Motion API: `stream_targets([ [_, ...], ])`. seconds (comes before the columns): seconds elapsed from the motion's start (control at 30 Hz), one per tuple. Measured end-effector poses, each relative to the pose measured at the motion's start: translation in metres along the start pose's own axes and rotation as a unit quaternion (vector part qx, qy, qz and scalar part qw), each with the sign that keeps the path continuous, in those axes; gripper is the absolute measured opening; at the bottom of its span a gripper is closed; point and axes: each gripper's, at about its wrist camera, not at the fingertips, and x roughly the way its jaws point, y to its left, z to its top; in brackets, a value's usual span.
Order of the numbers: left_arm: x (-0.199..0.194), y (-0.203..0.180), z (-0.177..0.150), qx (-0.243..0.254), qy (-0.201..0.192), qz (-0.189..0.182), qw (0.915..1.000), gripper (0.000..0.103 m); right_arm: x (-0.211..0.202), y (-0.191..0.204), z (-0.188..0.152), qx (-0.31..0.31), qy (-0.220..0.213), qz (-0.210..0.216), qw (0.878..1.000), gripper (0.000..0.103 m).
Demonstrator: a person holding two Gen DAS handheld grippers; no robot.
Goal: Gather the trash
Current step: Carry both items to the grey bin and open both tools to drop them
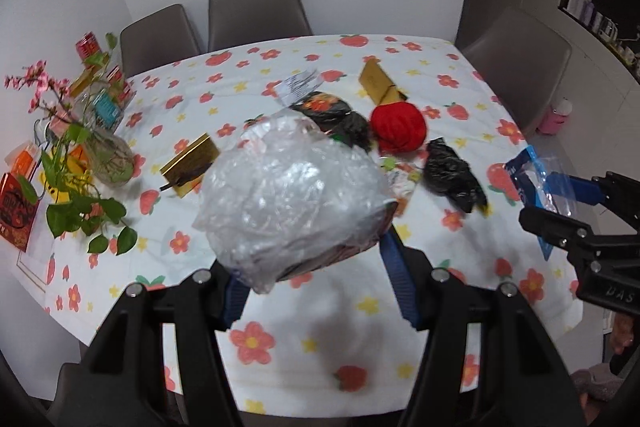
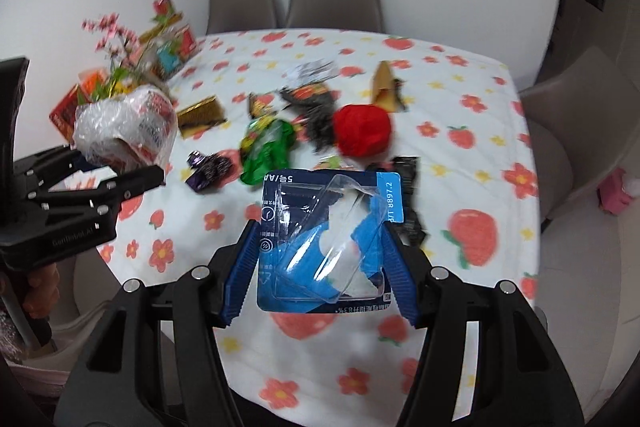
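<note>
My left gripper [image 1: 316, 255] is shut on a crumpled clear plastic bundle [image 1: 296, 195] with a printed packet inside, held above the flowered tablecloth [image 1: 304, 343]. In the right wrist view, that bundle [image 2: 124, 131] shows at the left. My right gripper [image 2: 320, 227] is shut on a blue blister pack [image 2: 324, 239] with a torn clear cover, also off the table. Lying on the table are a red crumpled ball [image 1: 398, 127], a black wrapper [image 1: 452, 175], a green wrapper [image 2: 268, 147], a purple wrapper [image 2: 208, 169], a black and orange wrapper [image 1: 328, 111] and a white slip [image 1: 298, 85].
Two gold boxes [image 1: 192, 163] [image 1: 380, 83] lie among the trash. A glass vase with a leafy plant [image 1: 108, 155] and red boxes [image 1: 16, 211] crowd the table's left side. Grey chairs [image 1: 256, 11] stand around the table. A pink bottle [image 1: 554, 117] is on the floor at right.
</note>
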Motion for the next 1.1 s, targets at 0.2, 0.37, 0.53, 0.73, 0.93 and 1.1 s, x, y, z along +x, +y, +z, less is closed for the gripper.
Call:
stream_targets([
  [0.2,-0.014,-0.119,0.021,0.049,-0.009,-0.048,0.9976,0.060,-0.060,-0.109,-0.033,0.061,-0.020,-0.036,0.997,0.058],
  [0.37,-0.013,-0.243,0.029,0.092,-0.001,-0.112,0.9894,0.060,-0.114,-0.215,-0.084,0.111,-0.017,-0.092,0.989,0.058],
  [0.53,0.004,-0.366,0.028,0.137,0.015,-0.168,0.9761,0.060,-0.152,-0.319,-0.145,0.156,-0.003,-0.151,0.976,0.058],
  [0.73,0.054,-0.492,0.011,0.189,0.066,-0.237,0.9508,0.060,-0.157,-0.421,-0.213,0.221,0.029,-0.190,0.956,0.058],
  [0.93,0.151,-0.580,-0.022,0.243,0.122,-0.262,0.9259,0.060,-0.090,-0.491,-0.275,0.255,0.061,-0.195,0.945,0.058],
  [1.1,0.256,-0.639,-0.056,0.275,0.166,-0.252,0.9131,0.060,-0.007,-0.544,-0.322,0.273,0.074,-0.177,0.943,0.058],
])
